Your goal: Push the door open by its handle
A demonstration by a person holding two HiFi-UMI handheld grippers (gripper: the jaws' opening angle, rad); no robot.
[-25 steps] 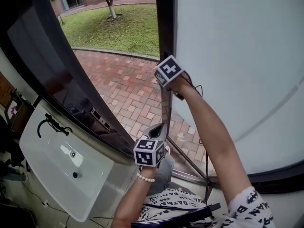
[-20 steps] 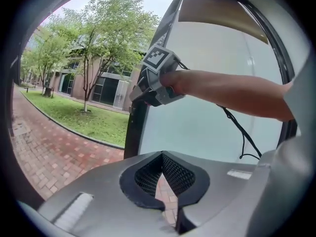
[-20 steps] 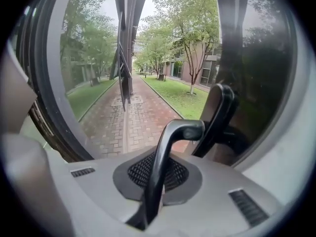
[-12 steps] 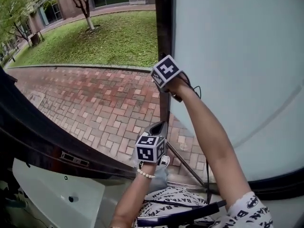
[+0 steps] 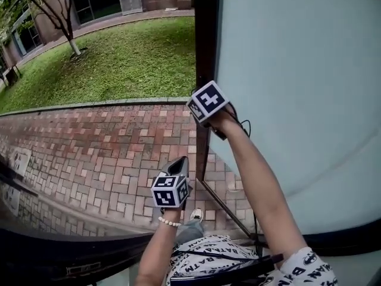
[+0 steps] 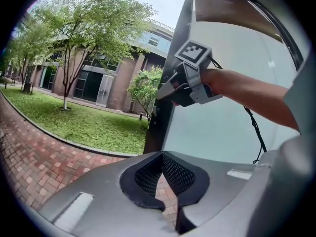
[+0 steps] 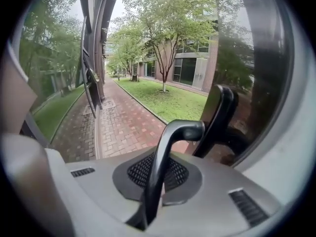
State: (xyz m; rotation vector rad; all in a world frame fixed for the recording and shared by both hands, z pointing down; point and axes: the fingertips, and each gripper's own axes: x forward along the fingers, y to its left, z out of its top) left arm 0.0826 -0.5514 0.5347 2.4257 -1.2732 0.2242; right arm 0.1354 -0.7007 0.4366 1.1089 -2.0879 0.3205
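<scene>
Looking down through the head view, I have the right gripper (image 5: 202, 113) stretched out to the dark edge of the door (image 5: 297, 88), whose pale panel fills the right side. Its own view shows the jaws clamped on the handle (image 7: 174, 132), a dark bent lever that rises from between the pads and turns toward the door edge. The left gripper (image 5: 178, 167) hangs lower and nearer my body, well apart from the door and touching nothing. Its jaws are together at the tips with nothing between them. Past the door edge I see a brick path (image 5: 89, 154), with a lawn (image 5: 119, 58) and a tree (image 5: 56, 16) beyond it.
</scene>
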